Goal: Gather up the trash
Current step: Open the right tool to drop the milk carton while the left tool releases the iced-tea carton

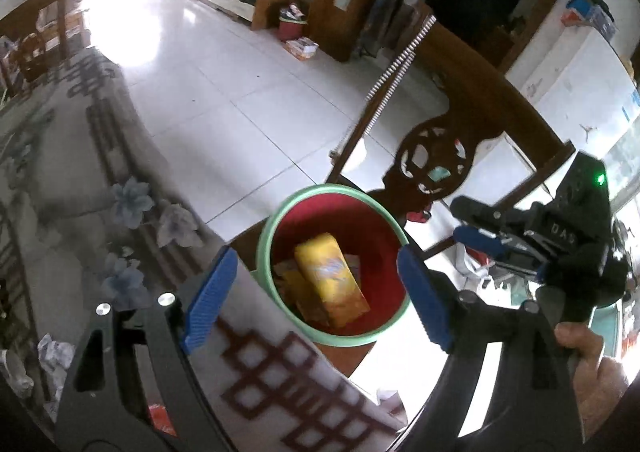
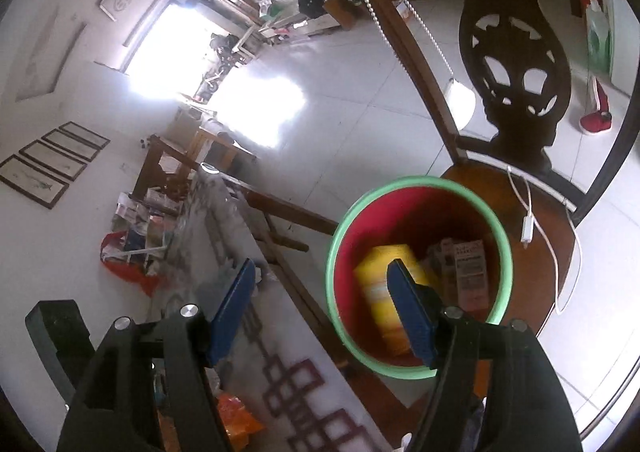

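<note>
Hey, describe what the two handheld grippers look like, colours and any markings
Both are black, angular frames with silver pivot screws and ribbed blue finger pads. The left gripper shows them up close. The right gripper carries white raised lettering and a lit green indicator light. A bare hand holds it; no sleeve visible.

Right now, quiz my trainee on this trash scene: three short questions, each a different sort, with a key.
1. True or false: the left tongs hold a piece of trash.
2. What colour is the rim of the red bin? A) blue B) green C) white
3. Fill in: the bin stands on a wooden ____ beside the table.

Key:
1. False; both the left and right tongs stand open with nothing between the pads.
2. B.
3. Chair; a yellow packet already lies inside the bin.
</note>
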A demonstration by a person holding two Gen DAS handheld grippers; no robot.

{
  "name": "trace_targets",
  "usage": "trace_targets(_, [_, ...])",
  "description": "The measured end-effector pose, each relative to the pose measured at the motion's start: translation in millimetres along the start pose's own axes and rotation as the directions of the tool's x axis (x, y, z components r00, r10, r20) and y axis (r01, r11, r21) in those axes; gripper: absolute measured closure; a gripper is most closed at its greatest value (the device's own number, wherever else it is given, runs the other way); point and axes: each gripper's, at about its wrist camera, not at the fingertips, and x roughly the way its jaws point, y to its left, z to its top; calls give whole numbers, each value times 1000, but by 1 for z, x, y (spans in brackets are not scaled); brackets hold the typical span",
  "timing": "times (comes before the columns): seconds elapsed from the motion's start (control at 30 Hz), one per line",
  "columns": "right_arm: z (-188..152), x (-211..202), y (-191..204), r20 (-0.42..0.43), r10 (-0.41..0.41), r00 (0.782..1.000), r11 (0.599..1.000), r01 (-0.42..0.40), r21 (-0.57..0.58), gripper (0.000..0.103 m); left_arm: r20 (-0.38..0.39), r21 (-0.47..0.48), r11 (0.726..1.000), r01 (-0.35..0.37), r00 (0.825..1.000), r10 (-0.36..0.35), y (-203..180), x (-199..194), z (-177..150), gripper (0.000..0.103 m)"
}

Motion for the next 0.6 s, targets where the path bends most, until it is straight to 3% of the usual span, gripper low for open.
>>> trace_targets(0.23, [-10,17,23,-46,19,999,999,-21,-31,36,56,-135,990,-34,998,42,34,-38,-15,23])
trace_targets(0.37, [-22,34,46,-88,32,996,997,-38,-70,35,76,-157,985,-66,994,79,49,-57,-27,23])
trace_targets(0.6, [-54,68,96,-174,45,984,987,-71,-147,35,109,-257,958,-130,981,162,107,-101,-59,23])
